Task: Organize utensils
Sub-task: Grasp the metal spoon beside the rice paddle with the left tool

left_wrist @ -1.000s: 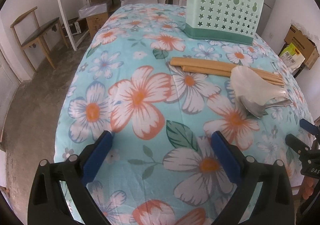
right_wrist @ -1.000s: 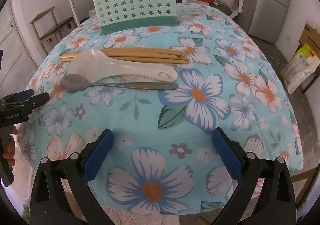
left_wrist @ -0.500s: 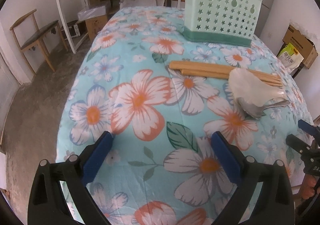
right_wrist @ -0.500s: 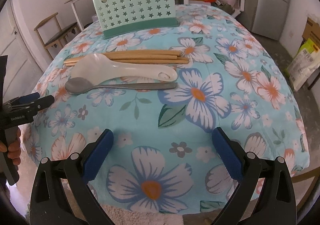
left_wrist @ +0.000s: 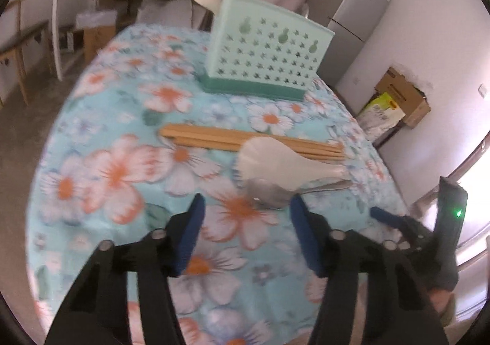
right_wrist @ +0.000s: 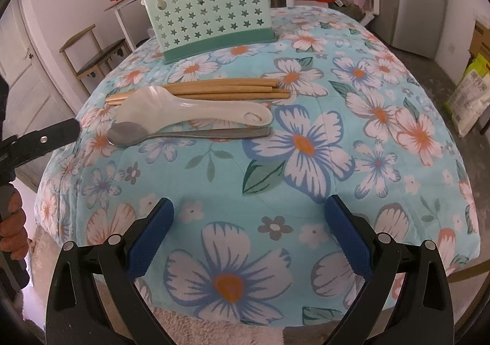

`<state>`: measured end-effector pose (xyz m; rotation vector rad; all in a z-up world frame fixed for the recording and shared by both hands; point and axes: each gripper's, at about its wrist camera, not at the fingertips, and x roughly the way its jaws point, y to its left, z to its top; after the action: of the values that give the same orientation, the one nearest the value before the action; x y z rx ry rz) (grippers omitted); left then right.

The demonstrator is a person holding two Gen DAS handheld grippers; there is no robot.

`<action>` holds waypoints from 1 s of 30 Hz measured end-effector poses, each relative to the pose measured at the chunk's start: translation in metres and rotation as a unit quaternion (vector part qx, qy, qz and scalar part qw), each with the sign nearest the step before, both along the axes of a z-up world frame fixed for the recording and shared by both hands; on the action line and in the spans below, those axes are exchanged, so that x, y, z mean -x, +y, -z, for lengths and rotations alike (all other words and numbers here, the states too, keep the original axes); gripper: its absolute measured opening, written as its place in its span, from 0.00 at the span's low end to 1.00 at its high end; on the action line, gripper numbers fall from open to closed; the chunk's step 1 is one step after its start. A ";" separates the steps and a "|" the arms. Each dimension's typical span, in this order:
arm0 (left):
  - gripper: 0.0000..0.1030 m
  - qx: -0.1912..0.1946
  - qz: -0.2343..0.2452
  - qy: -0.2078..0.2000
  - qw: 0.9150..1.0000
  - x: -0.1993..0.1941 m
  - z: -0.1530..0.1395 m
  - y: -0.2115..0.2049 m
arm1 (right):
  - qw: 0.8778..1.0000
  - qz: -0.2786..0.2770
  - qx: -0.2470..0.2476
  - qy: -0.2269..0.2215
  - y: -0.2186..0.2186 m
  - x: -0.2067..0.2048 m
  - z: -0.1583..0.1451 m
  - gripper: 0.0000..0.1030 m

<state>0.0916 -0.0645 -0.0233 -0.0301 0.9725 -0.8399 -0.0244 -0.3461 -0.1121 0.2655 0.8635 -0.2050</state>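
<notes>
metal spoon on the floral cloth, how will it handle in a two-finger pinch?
The metal spoon looks stiff, thin and smooth, so probably slippery between pads. It lies flat on the soft floral cloth, likely hard to get under. The white rice paddle lies right beside it, perhaps overlapping the bowl, and may get nudged.

Open floral cloth (right_wrist: 306, 142) filled the lower half of the right wrist frame, giving clear passage. At centre left, chopsticks (right_wrist: 214, 90), a white scoop (right_wrist: 196, 109) and a metal spoon (right_wrist: 190, 133) lay close together, barring the way to the green holder (right_wrist: 208, 23) at upper centre. The left gripper (right_wrist: 52, 136) intruded from the left edge.
</notes>
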 end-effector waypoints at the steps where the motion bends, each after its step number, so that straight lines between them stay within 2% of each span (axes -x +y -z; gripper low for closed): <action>1: 0.48 0.000 0.000 0.005 1.000 -0.001 0.002 -0.003 | 1.000 0.000 0.001 0.000 0.000 0.000 0.000 0.92; 10: 0.26 0.008 -0.020 0.058 0.998 -0.018 0.022 -0.013 | 1.000 0.001 0.001 0.003 0.000 -0.001 0.001 0.92; 15: 0.07 0.016 -0.020 0.084 0.996 -0.019 0.028 -0.016 | 1.000 0.002 0.004 0.003 0.002 -0.002 0.001 0.92; 20: 0.03 0.012 -0.028 0.080 0.996 -0.016 0.017 -0.001 | 1.000 0.001 -0.001 0.003 -0.001 -0.002 0.000 0.92; 27: 0.03 -0.015 -0.103 0.081 0.991 -0.032 0.009 0.054 | 1.000 0.004 -0.004 0.001 0.000 -0.002 0.000 0.92; 30: 0.05 0.005 -0.121 0.101 0.987 -0.038 0.010 0.070 | 1.000 0.004 -0.006 0.001 -0.001 -0.002 0.000 0.92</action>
<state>0.1295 0.0052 -0.0336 -0.2413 1.1306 -0.6250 -0.0224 -0.3466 -0.1124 0.2792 0.8663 -0.2078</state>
